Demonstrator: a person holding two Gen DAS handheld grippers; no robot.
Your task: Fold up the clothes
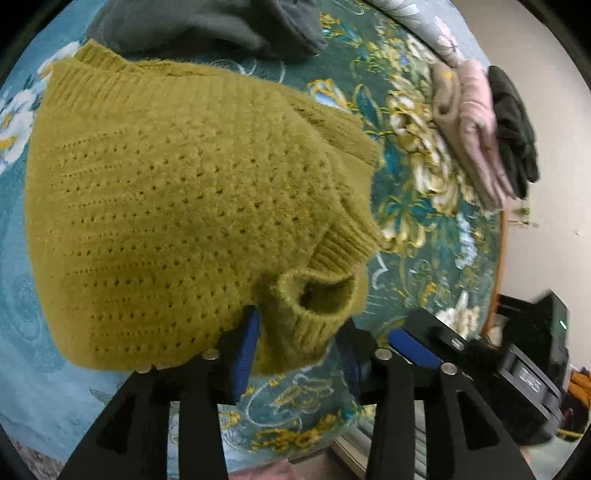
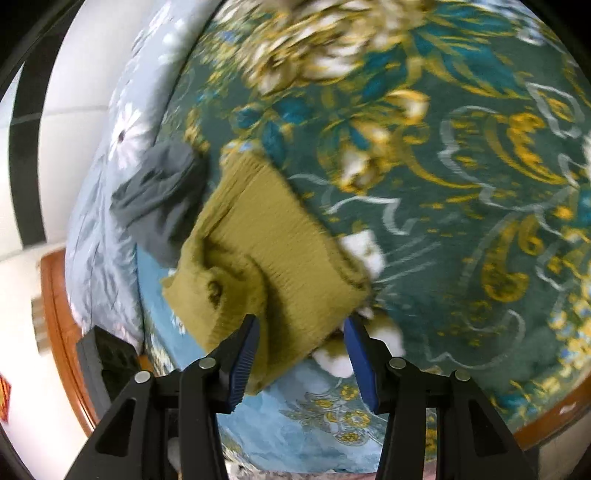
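An olive-yellow knit sweater (image 1: 177, 206) lies folded on the floral bedspread (image 1: 406, 229). Its ribbed cuff (image 1: 317, 306) sits between the blue pads of my left gripper (image 1: 299, 343), whose jaws stand open around it. In the right wrist view the sweater (image 2: 269, 258) shows blurred; its ribbed edge lies between the open jaws of my right gripper (image 2: 301, 343). The right gripper's body also shows in the left wrist view (image 1: 480, 350), at the lower right.
A grey garment (image 1: 207, 26) lies beyond the sweater; it also shows in the right wrist view (image 2: 159, 199). A stack of folded tan, pink and dark clothes (image 1: 484, 129) sits at the bed's right edge. The wooden bed frame (image 2: 59, 325) borders the bedspread.
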